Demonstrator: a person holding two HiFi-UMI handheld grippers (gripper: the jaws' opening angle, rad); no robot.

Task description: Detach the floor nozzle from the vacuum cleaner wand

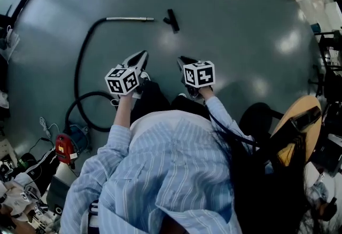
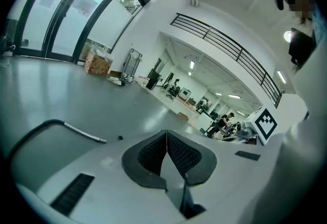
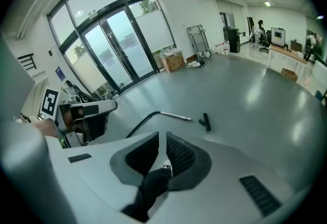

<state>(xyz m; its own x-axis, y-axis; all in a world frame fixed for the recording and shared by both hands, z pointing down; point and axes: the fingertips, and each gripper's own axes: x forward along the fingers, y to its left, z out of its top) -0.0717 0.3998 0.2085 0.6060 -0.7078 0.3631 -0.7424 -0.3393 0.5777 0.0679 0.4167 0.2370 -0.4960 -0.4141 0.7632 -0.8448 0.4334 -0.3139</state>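
Observation:
The silver wand point(image 1: 130, 18) lies on the grey floor, joined to a black hose point(image 1: 80, 62). A small black floor nozzle point(image 1: 172, 20) lies just right of the wand's tip, with a gap between them. Both also show in the right gripper view, wand point(image 3: 175, 114) and nozzle point(image 3: 205, 121), and far off in the left gripper view, wand point(image 2: 84, 134) and nozzle point(image 2: 120, 137). My left gripper point(image 1: 140, 59) and right gripper point(image 1: 184, 62) are held above the floor, well short of them, both shut and empty. The same shut jaws show on the left gripper point(image 2: 167, 133) and the right gripper point(image 3: 164, 136).
The hose loops back to a red vacuum body point(image 1: 65, 147) at the lower left, among cables and clutter. A round wooden table point(image 1: 304, 121) and a black chair point(image 1: 256, 121) stand to the right. Glass doors point(image 3: 117, 49) close the far wall; boxes point(image 2: 98, 62) stand near the windows.

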